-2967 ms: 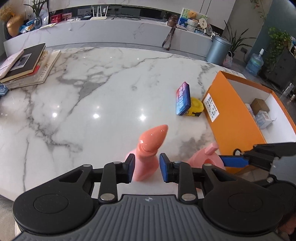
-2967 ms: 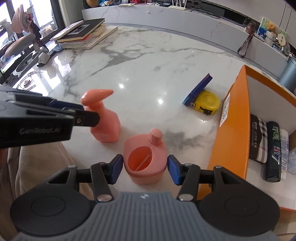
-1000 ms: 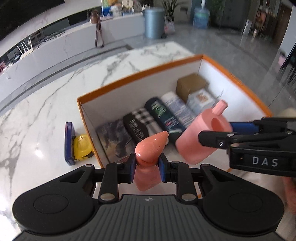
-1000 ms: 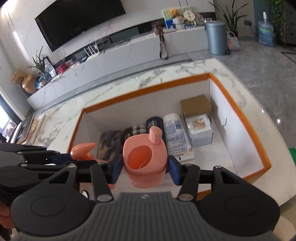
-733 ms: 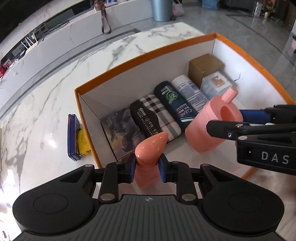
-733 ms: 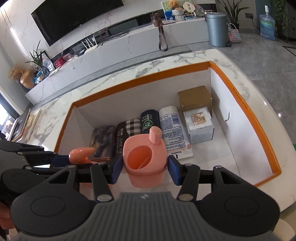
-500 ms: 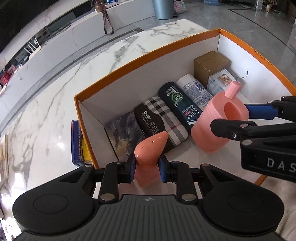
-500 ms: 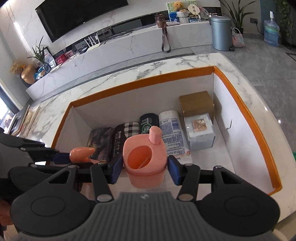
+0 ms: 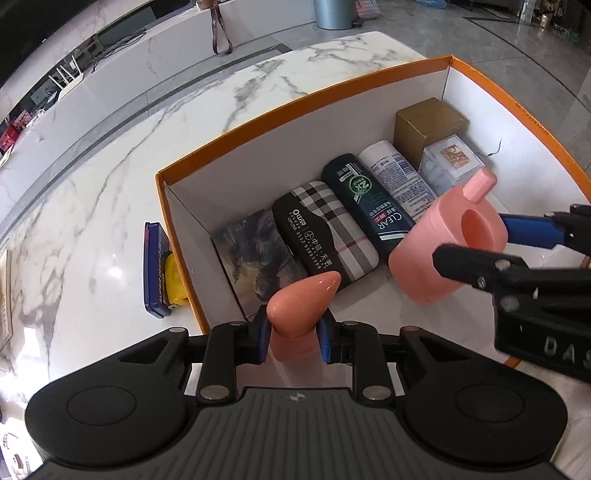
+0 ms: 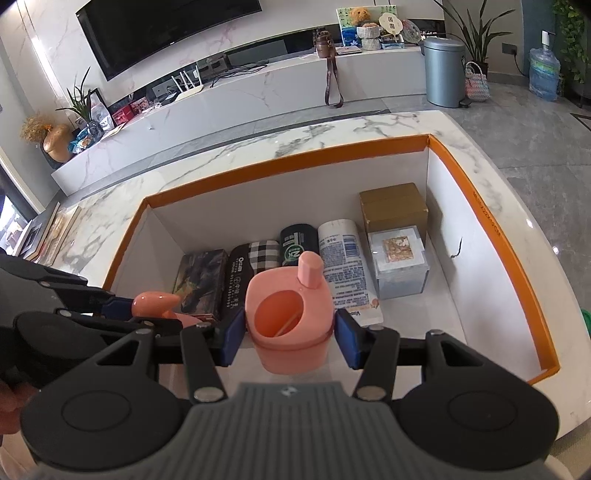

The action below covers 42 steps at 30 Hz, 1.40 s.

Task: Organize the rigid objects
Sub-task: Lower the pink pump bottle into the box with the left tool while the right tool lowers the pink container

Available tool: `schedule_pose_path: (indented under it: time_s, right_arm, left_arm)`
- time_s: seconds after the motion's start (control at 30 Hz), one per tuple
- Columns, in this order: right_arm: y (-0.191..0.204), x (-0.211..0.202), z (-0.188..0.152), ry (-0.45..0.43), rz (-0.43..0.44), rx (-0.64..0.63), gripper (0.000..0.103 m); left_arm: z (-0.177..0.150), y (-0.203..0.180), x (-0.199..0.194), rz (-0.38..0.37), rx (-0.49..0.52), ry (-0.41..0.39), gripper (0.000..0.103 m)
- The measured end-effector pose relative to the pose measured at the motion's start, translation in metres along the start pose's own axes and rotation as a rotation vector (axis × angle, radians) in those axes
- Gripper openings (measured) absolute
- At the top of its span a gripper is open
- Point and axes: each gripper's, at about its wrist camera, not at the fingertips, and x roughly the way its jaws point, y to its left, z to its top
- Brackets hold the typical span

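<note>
I see a living room with a wall-mounted television (image 10: 166, 33) above a long marble console (image 10: 258, 96). The white marble table (image 9: 92, 206) carries an orange box (image 9: 295, 107). Over it, my left hand-held gripper (image 9: 293, 338) pinches a pink spray bottle (image 9: 301, 301); my right hand-held gripper (image 10: 290, 334) clamps a pink jug (image 10: 290, 314).

Far ahead of the tongs: a wall television (image 10: 168, 31), a grey bin (image 10: 443, 72), a water jug (image 10: 543, 74), a gold vase (image 10: 58, 142) beyond the marble table (image 10: 258, 151).
</note>
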Motion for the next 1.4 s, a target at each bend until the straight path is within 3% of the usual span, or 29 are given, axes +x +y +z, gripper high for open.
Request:
schedule_pose_path:
  time_s: [0.2,0.33,0.4,0.5,0.63,0.83,1.1,1.4]
  right_arm:
    - [0.004,-0.003,-0.002,0.001,-0.002,-0.011,0.054]
    - [0.005,-0.006,-0.002,0.0,-0.004,-0.015,0.054]
    - [0.005,-0.007,-0.003,0.006,-0.003,-0.019,0.054]
    - [0.006,-0.006,-0.005,0.013,0.004,-0.016,0.054]
    - [0.01,-0.004,-0.006,0.028,0.002,-0.022,0.054]
    - [0.028,0.002,-0.005,0.066,0.045,-0.052,0.054]
    - [0.064,0.029,-0.007,0.217,0.081,-0.061,0.054]
    - [0.08,0.049,-0.003,0.344,0.09,-0.015,0.054]
  left_arm:
    - [0.004,0.0,0.003,0.025,-0.016,0.013,0.033]
    - [0.0,0.005,-0.002,-0.009,-0.04,0.001,0.035]
    - [-0.003,0.007,-0.008,-0.023,-0.054,-0.022,0.044]
    - [-0.007,0.016,-0.023,-0.066,-0.093,-0.065,0.047]
    - [-0.016,0.037,-0.051,-0.141,-0.178,-0.155,0.047]
    - [-0.033,0.074,-0.069,-0.163,-0.382,-0.229,0.047]
    - [-0.046,0.096,-0.047,-0.233,-0.492,-0.161,0.034]
    - [-0.054,0.113,-0.036,-0.296,-0.53,-0.139,0.034]
